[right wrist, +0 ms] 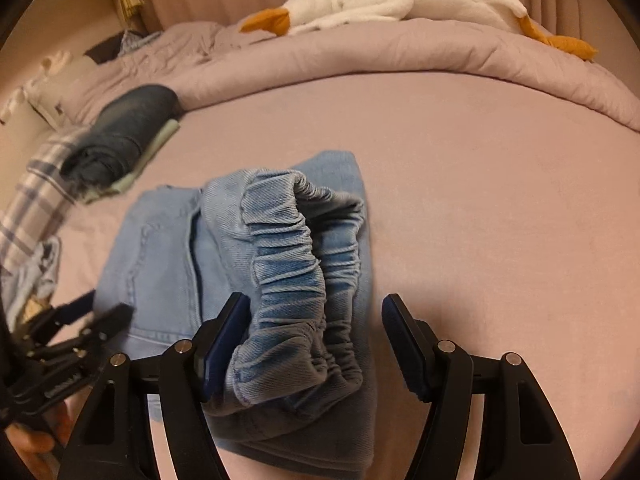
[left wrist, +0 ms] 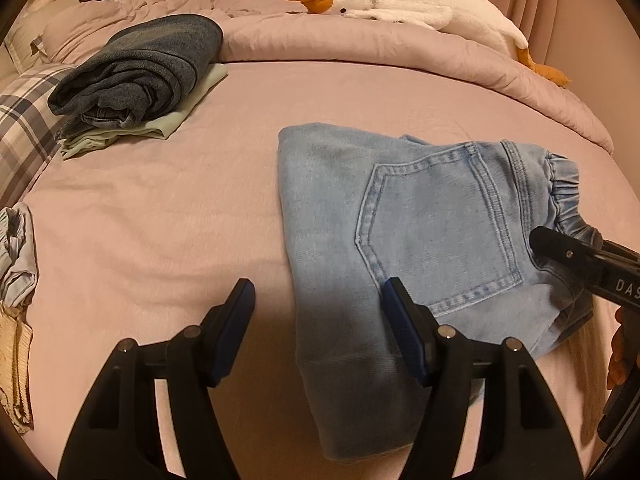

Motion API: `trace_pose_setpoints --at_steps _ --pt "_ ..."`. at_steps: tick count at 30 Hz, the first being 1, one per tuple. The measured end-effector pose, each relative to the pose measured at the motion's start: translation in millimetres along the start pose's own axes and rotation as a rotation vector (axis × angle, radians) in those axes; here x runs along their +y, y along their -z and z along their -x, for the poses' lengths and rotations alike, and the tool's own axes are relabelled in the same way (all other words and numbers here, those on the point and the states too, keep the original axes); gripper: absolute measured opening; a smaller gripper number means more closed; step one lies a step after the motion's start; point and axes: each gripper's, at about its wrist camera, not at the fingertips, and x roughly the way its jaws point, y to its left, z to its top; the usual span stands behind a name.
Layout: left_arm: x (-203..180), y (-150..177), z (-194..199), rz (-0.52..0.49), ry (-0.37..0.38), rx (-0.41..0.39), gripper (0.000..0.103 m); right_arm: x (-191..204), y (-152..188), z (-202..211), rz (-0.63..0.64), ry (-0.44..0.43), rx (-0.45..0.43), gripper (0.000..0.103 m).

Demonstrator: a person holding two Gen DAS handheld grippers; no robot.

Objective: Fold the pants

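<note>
The jeans [left wrist: 404, 240] are lying on the bed [left wrist: 160, 208] as a compact folded block, back pocket facing up, so the folding looks close to finished. In the left wrist view the left gripper [left wrist: 318, 328] is hovering over the near left edge of the block with its jaws standing apart; the right finger is over the denim beside the pocket, the left finger is over bare sheet, and nothing is clamped between them.

In the right wrist view the right gripper [right wrist: 316, 344] is sitting at the waistband [right wrist: 296, 264] end. Its jaws are also parted: the gathered elastic is bulging up between them, lying against the left pad, while the right pad is standing clear of the cloth. That reads as a release, not a grip.

What seems left is small: the waistband is puffing up rather than lying flat, so it probably needs pressing down or tucking. Ahead and to the left of both grippers a pile [left wrist: 136, 76] of dark folded clothes is sitting, likely where the jeans are going next. More loose garments [left wrist: 16, 248] are lying at the far left edge.
</note>
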Motion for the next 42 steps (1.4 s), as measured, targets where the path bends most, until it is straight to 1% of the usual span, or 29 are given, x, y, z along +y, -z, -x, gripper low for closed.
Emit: trace_pose_setpoints --at_steps 4,6,7,10,12,16,21,23,26,31,32,33,36,38,39,40,42 --pt "0 1 0 -0.001 -0.009 -0.003 0.069 -2 -1 -6 -0.010 -0.003 0.010 0.069" --pt "0 2 -1 0.002 -0.021 -0.004 0.074 -4 -2 -6 -0.025 -0.008 0.013 0.070" --pt "1 2 -2 0.008 -0.024 -0.002 0.075 -4 -1 -5 -0.028 -0.009 0.014 0.070" --pt "5 0 -1 0.035 -0.014 0.018 0.075 -1 -1 -1 -0.027 0.001 0.016 0.070" --pt "4 1 4 0.039 -0.023 0.022 0.075 0 0 3 -0.027 -0.009 0.011 0.070" --pt "4 11 17 0.048 -0.014 0.019 0.076 -1 8 22 -0.037 -0.031 -0.018 0.070" --pt "1 25 29 0.078 -0.011 0.031 0.079 -1 23 38 -0.028 -0.048 -0.011 0.070" --pt "-2 27 30 0.075 -0.024 0.044 0.079 4 29 35 0.012 -0.014 0.017 0.070" --pt "-2 28 44 0.086 -0.022 0.038 0.079 5 33 38 -0.008 -0.020 0.039 0.070" --pt "-6 35 80 0.067 -0.021 -0.004 0.079 16 43 69 0.048 -0.010 0.001 0.070" --pt "-7 37 89 0.066 -0.019 -0.014 0.081 17 45 73 0.055 -0.008 -0.004 0.070" --pt "-8 38 95 0.066 -0.017 -0.019 0.086 17 47 79 0.061 -0.005 -0.009 0.070" --pt "-11 43 114 0.064 -0.012 -0.040 0.098 21 53 97 0.073 -0.010 -0.029 0.070" --pt "-12 45 126 0.069 -0.011 -0.049 0.100 23 55 110 0.073 -0.015 -0.047 0.070" --pt "-13 47 130 0.074 -0.012 -0.049 0.100 24 56 115 0.073 -0.019 -0.056 0.073" --pt "-14 48 134 0.082 -0.007 -0.046 0.101 26 57 122 0.070 -0.020 -0.068 0.079" --pt "-15 50 141 0.104 0.013 -0.040 0.101 27 58 131 0.066 -0.021 -0.081 0.085"
